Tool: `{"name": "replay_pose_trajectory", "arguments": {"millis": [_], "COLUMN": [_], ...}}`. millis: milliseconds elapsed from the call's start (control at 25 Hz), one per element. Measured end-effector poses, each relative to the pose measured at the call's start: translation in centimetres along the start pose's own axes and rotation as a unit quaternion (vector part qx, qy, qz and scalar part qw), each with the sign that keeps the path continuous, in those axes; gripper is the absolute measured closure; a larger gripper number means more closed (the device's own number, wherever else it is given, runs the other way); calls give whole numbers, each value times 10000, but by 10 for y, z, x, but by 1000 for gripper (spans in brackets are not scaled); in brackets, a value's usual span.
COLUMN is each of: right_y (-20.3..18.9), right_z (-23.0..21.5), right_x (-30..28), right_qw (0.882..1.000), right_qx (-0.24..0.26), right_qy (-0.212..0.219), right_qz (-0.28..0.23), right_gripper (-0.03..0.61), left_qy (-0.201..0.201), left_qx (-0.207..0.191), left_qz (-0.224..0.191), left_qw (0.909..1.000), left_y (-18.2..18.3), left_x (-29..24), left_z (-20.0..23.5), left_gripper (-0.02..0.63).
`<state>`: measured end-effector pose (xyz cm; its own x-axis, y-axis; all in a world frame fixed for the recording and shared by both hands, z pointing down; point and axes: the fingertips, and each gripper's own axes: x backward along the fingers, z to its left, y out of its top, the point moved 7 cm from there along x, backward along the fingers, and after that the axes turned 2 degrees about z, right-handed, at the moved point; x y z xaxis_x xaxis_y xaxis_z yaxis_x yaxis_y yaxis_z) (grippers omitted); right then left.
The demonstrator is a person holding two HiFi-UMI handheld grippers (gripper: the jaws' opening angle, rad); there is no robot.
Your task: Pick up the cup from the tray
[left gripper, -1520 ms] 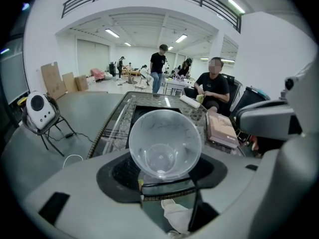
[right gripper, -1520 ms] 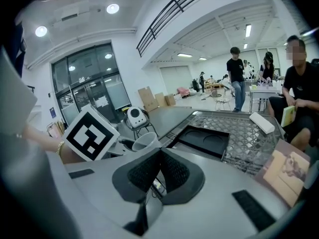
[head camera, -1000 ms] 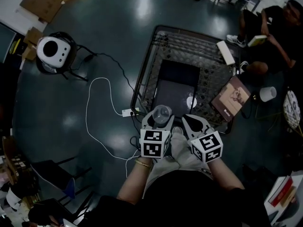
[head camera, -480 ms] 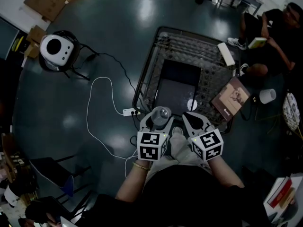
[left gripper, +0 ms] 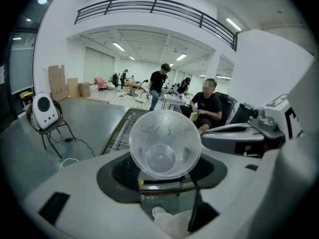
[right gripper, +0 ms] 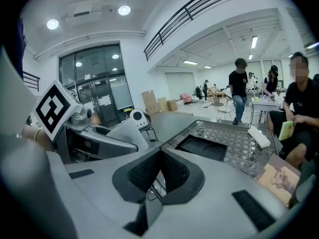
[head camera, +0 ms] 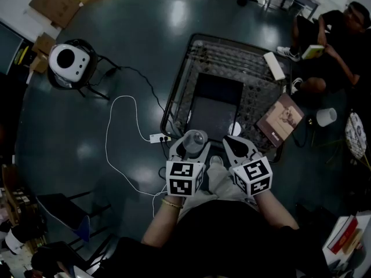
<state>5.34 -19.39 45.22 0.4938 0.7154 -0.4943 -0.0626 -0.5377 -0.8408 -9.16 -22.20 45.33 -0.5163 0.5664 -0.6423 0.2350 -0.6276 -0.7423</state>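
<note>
Clear cup (head camera: 196, 136) in left gripper (head camera: 192, 144) near tray (head camera: 217, 97)

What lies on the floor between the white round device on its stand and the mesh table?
A looping white cable running to a power strip beside the mesh table; the head view shows it.

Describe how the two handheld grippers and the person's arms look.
Both the left gripper and right gripper have light grey bodies, black mesh-textured pads on the tongs, and a white cube with black square markers. The person wears a dark top and a bracelet on the left wrist.
</note>
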Motion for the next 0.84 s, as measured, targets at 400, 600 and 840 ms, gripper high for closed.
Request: {"name": "replay_pose_trajectory", "arguments": {"millis": [400, 600, 840], "right_y": [3, 3, 6], "right_z": [1, 2, 5], "right_x": [2, 2, 1], "right_qw": [10000, 10000, 9999], "right_qx": [70, 93, 119], "right_qy": [13, 24, 20], "right_qz": [-11, 4, 41], "right_gripper": [568, 568, 568], "left_qy": [67, 45, 35], "left_qx": [-10, -8, -44], "left_qz": [-22, 7, 56], "left_qw": [10000, 10000, 10000], "left_y": [1, 1, 2], "left_x": [-1, -2, -5], "left_z": [1, 0, 2], "left_gripper": [336, 337, 337]}}
